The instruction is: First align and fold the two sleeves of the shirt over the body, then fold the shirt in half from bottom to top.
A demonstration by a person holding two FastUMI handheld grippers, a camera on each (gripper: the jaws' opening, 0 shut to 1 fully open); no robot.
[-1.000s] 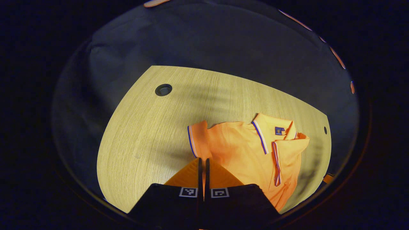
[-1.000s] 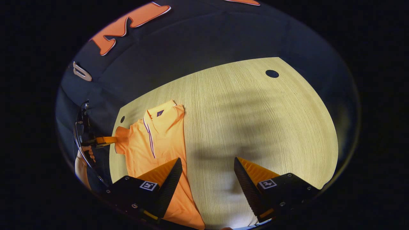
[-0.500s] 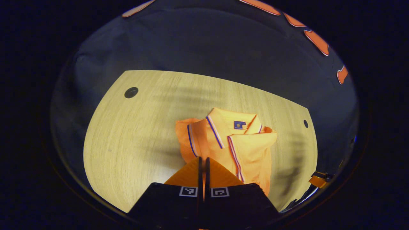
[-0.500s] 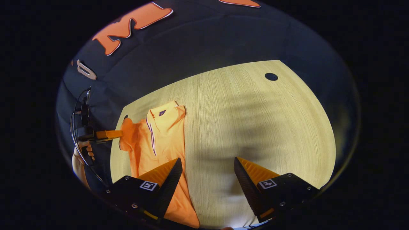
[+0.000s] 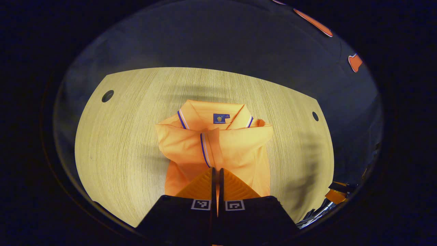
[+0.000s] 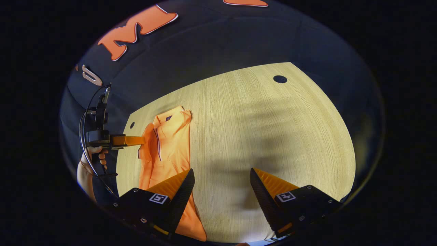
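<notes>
An orange polo shirt (image 5: pixel 235 150) lies on the wooden table (image 5: pixel 119 136), collar at the far end. My left gripper (image 5: pixel 217 169) is shut on the shirt's left sleeve (image 5: pixel 191 143) at its blue-and-white cuff and holds it over the chest. The other sleeve lies folded inward on the right side. In the right gripper view the shirt (image 6: pixel 167 143) sits at the far left, with the left gripper (image 6: pixel 140 140) pinching cloth above it, held by a hand (image 6: pixel 97 153). My right gripper (image 6: pixel 220 181) hovers open over bare wood beside the shirt's lower part.
The table has round cable holes (image 5: pixel 107 96) (image 5: pixel 315 116) near its far corners, one also showing as a hole (image 6: pixel 280 79) in the right gripper view. Dark cloth walls stand behind the table. A cable (image 6: pixel 83 136) loops off the left gripper.
My left gripper has carried the sleeve rightward from the shirt's outer edge over the chest. The right gripper has stayed open and almost still.
</notes>
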